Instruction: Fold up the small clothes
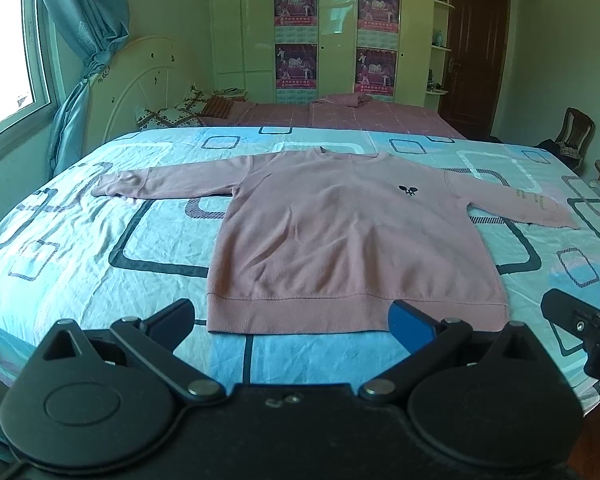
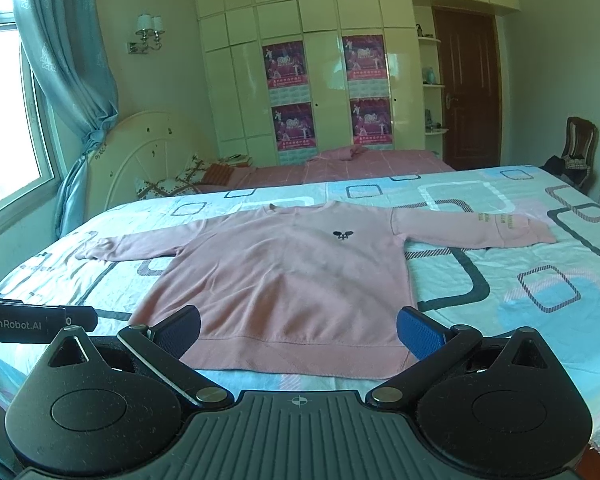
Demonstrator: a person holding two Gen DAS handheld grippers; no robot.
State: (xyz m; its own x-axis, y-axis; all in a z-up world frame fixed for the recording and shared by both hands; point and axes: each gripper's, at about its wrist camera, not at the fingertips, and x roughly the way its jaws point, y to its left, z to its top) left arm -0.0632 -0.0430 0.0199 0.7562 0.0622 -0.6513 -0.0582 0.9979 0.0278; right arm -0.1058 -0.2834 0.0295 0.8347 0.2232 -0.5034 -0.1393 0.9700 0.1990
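Observation:
A pink long-sleeved sweatshirt point(image 1: 340, 240) lies flat and face up on the bed, both sleeves spread out, with a small dark logo point(image 1: 408, 190) on the chest. It also shows in the right wrist view point(image 2: 284, 280). My left gripper point(image 1: 292, 320) is open and empty, hovering just in front of the hem. My right gripper point(image 2: 298, 334) is open and empty, also just in front of the hem. The right gripper's tip shows at the right edge of the left wrist view point(image 1: 580, 320).
The bed has a light blue sheet with square patterns point(image 1: 100, 248). A second bed with a pink cover point(image 1: 340, 116) lies behind. A headboard point(image 1: 140, 88), window and curtain stand left; wardrobe, door and a chair point(image 1: 576, 132) stand at the back and right.

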